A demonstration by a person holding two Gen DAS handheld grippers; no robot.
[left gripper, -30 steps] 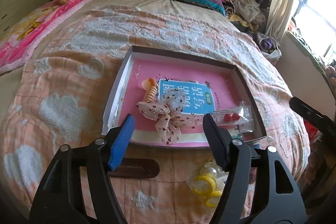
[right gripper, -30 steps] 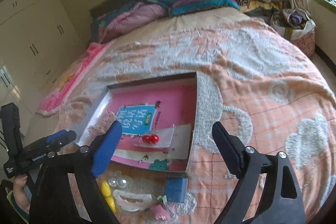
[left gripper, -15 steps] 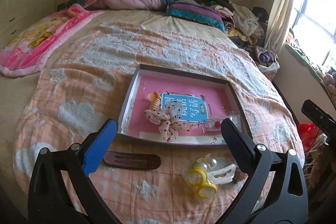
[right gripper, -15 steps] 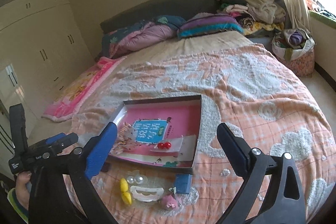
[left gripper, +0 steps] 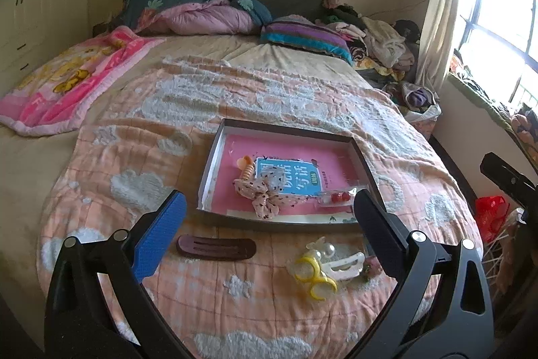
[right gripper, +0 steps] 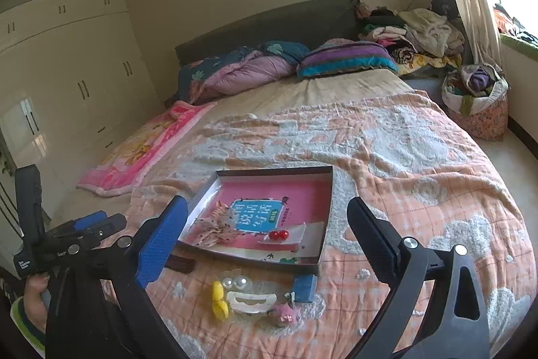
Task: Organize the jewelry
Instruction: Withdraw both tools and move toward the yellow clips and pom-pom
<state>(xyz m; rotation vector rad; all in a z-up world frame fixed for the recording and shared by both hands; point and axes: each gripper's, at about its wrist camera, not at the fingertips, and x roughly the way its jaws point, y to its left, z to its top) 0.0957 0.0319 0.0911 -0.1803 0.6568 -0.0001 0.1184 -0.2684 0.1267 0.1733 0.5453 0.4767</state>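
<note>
Step in hand: we judge this a pause between picks — both claws hang back from the bed [left gripper: 141,157], nothing carried.
Left claw [left gripper: 269,217]: spread wide, empty, above the near edge of the blanket.
Right claw [right gripper: 265,224]: also spread wide and empty, facing the tray [right gripper: 324,211] from the other side.
In the tray: a dotted bow [left gripper: 265,195], an orange spiral hair tie [left gripper: 247,169] and a clear packet with red beads [left gripper: 338,197], all lying on a pink-and-blue booklet [left gripper: 289,179].
Left outside: a dark brown hair clip [left gripper: 217,247] on the blanket just before the tray's near wall; beside it a small heap — yellow rings [left gripper: 316,276], a white claw clip [left gripper: 344,263], pearl beads [right gripper: 235,283], a pink piece [right gripper: 284,313] — and a blue block [right gripper: 304,286] touching the tray corner.
Next move: we would send the left claw down to the brown clip, closest to it; flat on soft bedding, it calls for a low pinch across its narrow width, then a lift over the wall.
</note>
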